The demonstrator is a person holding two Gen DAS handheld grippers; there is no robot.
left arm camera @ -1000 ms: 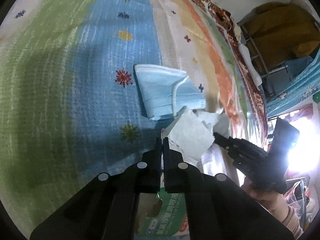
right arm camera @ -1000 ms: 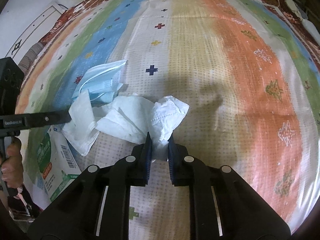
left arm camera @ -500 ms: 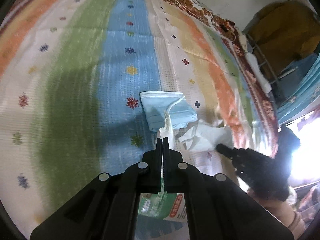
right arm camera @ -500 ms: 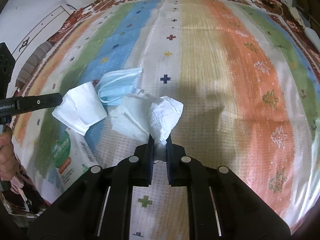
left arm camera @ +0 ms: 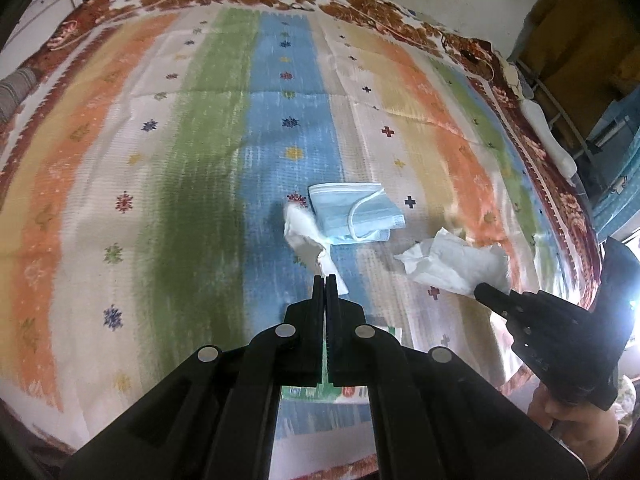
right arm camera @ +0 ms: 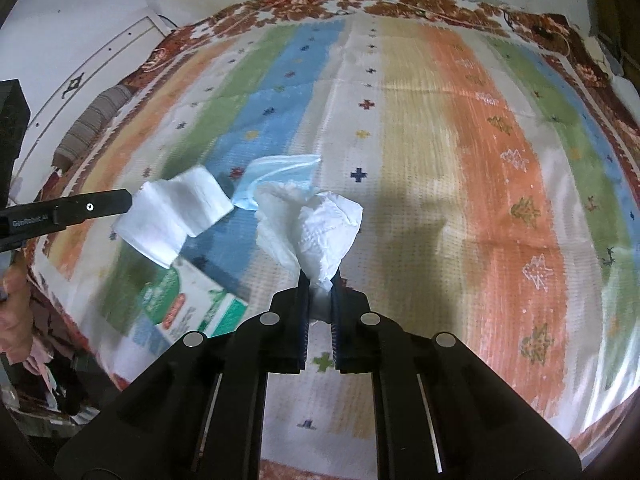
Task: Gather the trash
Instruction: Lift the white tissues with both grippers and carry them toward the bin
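Left wrist view has the left gripper (left arm camera: pixel 325 280) with its jaws pressed fully together, pinching the corner of a white tissue (left arm camera: pixel 306 236) that hangs up off the striped bedspread (left arm camera: pixel 192 184). Just past that tissue a folded blue face mask (left arm camera: pixel 354 216) lies flat on the blue stripe, ear loop on top. Off to the right in the same view you can see the right gripper (left arm camera: pixel 486 290) with a second, crumpled tissue (left arm camera: pixel 454 266) bunched at its tip, also lifted clear of the cloth. Right wrist view shows it closer: the right gripper (right arm camera: pixel 320 280) is nearly closed, pads squeezing the crumpled tissue (right arm camera: pixel 324 236) between them, with the rest of it puffing out above the fingers. The left gripper's tissue (right arm camera: pixel 176 216) dangles at the left there, partly in front of the face mask (right arm camera: pixel 280 176). A green-and-white carton (right arm camera: pixel 188 304) lies flat on the bedspread (right arm camera: pixel 460 200) near its front-left edge, below both tissues. Part of a hand (right arm camera: pixel 14 312) shows at the far left.
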